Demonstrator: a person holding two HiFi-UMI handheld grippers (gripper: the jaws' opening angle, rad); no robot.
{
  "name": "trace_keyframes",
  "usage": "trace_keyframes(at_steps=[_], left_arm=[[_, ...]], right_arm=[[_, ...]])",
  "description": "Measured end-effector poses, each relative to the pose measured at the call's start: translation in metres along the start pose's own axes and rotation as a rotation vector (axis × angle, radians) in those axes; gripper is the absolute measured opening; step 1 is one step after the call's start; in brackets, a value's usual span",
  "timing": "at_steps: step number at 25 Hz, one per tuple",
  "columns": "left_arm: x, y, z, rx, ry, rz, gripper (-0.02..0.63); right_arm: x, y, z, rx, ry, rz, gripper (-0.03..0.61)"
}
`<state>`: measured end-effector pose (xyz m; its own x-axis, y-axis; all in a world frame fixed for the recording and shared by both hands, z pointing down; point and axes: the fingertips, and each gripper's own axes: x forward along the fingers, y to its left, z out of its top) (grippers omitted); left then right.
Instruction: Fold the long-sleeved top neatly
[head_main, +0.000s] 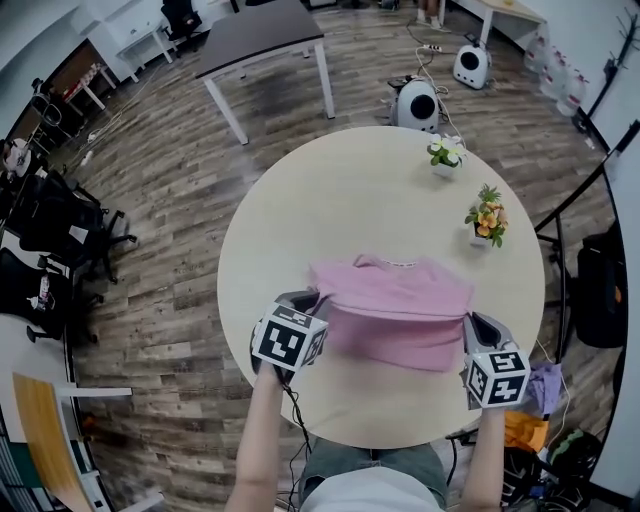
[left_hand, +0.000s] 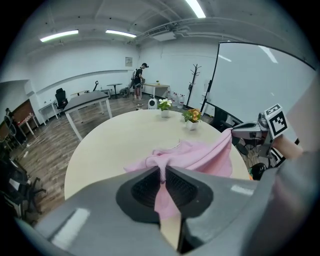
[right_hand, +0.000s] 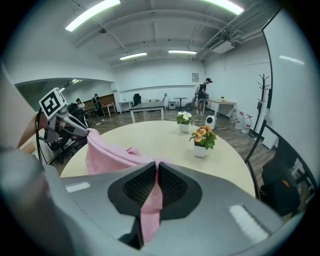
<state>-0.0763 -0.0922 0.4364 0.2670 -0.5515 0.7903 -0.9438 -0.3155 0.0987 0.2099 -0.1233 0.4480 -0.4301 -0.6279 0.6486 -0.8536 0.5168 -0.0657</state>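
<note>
A pink long-sleeved top (head_main: 395, 310) lies on the round beige table (head_main: 350, 190), its near part lifted off the surface. My left gripper (head_main: 306, 303) is shut on the top's left edge, and pink cloth (left_hand: 162, 172) is pinched between its jaws. At the right edge my right gripper (head_main: 470, 322) is shut on the top too, with cloth (right_hand: 152, 172) hanging through its jaws. The fabric stretches between the two grippers. The collar (head_main: 395, 263) points to the far side. In the left gripper view the right gripper (left_hand: 235, 131) shows holding the cloth's corner.
Two small potted plants stand on the table's far right: a white-flowered one (head_main: 445, 153) and an orange-flowered one (head_main: 486, 217). A dark table (head_main: 262, 40) and white round devices (head_main: 418, 103) sit on the wooden floor beyond. Office chairs (head_main: 60, 225) stand at left.
</note>
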Motion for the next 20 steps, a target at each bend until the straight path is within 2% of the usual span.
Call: trace_keyframes(at_steps=[5,20], left_arm=[[0.014,0.008,0.008,-0.047,-0.007,-0.045,0.038],[0.06,0.035,0.03,-0.064,0.028,-0.073,0.04]], right_arm=[[0.013,-0.007,0.006,0.001,0.016,-0.02,0.046],[0.058,-0.022,0.011,0.066,0.08,-0.048,0.046]])
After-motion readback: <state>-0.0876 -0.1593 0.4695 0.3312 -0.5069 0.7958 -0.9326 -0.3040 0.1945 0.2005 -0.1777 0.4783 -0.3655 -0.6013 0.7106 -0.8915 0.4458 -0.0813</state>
